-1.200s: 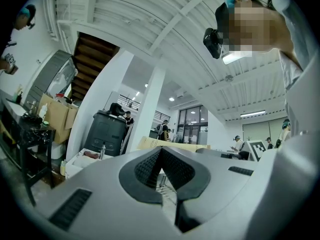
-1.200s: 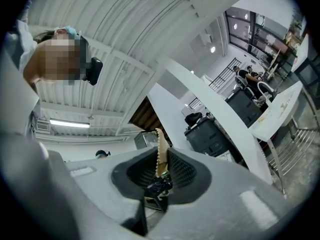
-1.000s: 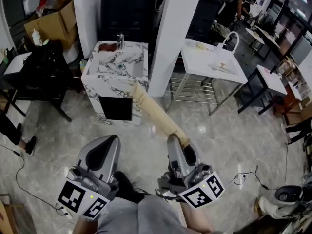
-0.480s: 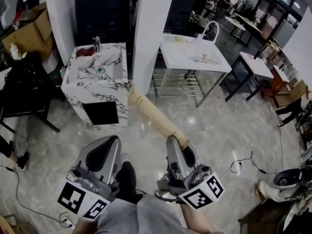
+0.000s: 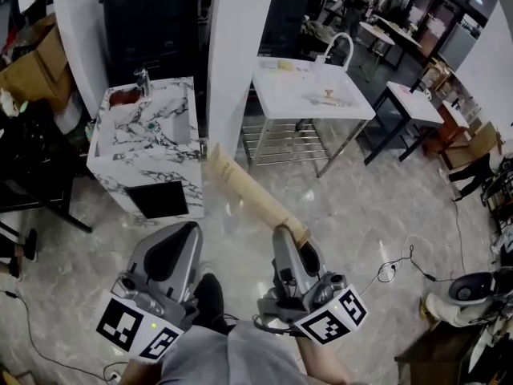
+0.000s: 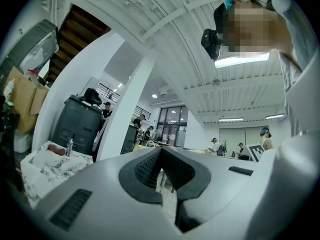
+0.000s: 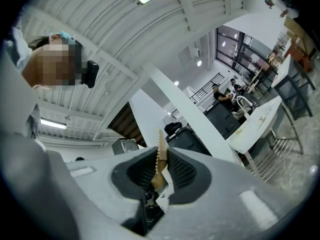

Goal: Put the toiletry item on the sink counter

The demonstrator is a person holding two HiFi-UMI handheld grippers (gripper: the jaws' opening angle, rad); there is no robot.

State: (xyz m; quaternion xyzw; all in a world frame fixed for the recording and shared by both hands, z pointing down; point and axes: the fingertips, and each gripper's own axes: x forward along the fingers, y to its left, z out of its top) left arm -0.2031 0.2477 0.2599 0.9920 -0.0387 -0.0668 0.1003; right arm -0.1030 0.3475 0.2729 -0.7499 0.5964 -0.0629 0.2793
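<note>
Right gripper view — right gripper pinches tan tube; left gripper fingers closed — empty.

— The white, grey-veined sink counter looks like polished marble, and the pale floor tiles gleam glossy.
— The long tan toiletry item seems matt, papery. The grey left gripper and right gripper are smooth matt plastic; their black pads look ribbed, rubbery.
</note>
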